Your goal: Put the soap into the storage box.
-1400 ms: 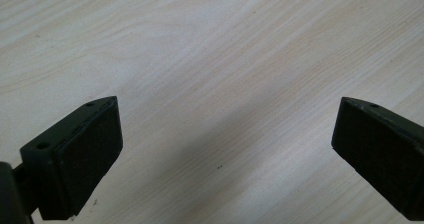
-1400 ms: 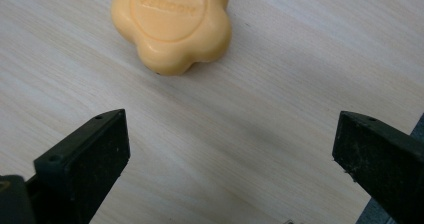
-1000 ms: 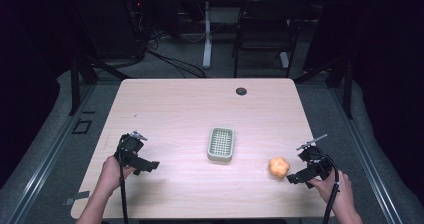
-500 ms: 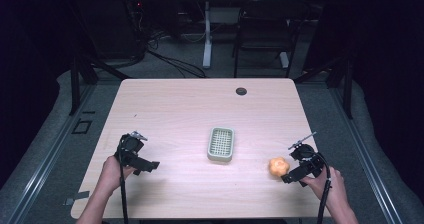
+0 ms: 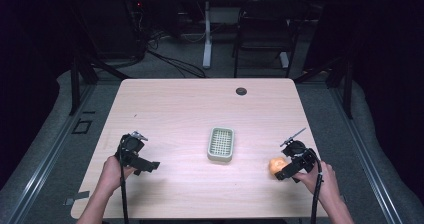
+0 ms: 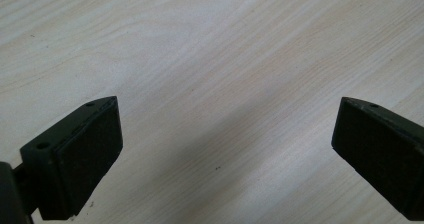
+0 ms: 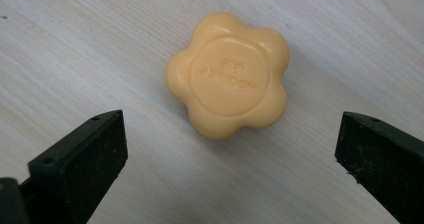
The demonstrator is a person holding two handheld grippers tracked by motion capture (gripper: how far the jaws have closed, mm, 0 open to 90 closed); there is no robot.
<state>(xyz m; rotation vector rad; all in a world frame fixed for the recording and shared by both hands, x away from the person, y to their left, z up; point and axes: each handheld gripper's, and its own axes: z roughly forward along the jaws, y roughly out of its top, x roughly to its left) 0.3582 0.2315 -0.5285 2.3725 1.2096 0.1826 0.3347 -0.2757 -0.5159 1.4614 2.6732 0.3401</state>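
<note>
Now the right gripper [image 7: 230, 159] hovers, jaws wide apart, before the orange flower-shaped soap [image 7: 229, 75]: likely hard, slick, light; pinch across opposite lobes. Left gripper [image 6: 225, 154] gapes idle.

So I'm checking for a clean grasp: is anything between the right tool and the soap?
Nothing: in the right gripper view, bare table separates the open right tool from the flower-shaped orange soap.

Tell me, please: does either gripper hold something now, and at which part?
Nothing is held. The right gripper is open, its fingers apart and short of the orange flower-shaped soap. The left gripper is open over bare table.
</note>
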